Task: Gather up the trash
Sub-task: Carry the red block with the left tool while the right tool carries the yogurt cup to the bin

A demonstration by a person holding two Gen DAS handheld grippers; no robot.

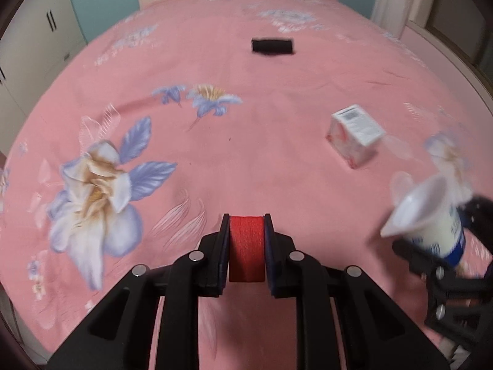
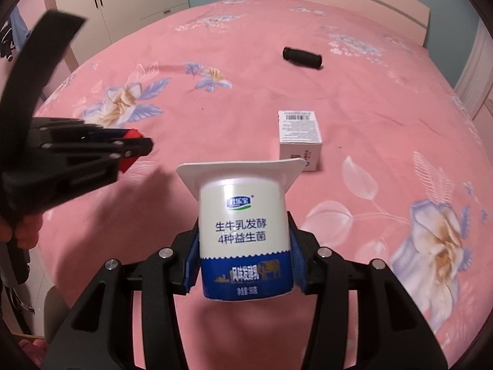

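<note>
Yogurt cup [image 2: 245,237], label "生牛乳发酵 4种益生菌"

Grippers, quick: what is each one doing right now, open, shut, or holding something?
Left gripper: shut on a red block.
Right gripper: shut on a yogurt cup, held off the bed.

Matt pink cloth with a printed flower pattern on the bed [image 2: 246,98]. Smooth glossy plastic yogurt cup [image 2: 245,234]; rough red block [image 1: 247,248]; printed card box [image 2: 299,137] at two o'clock; black matt roll [image 2: 302,58] beyond.
</note>
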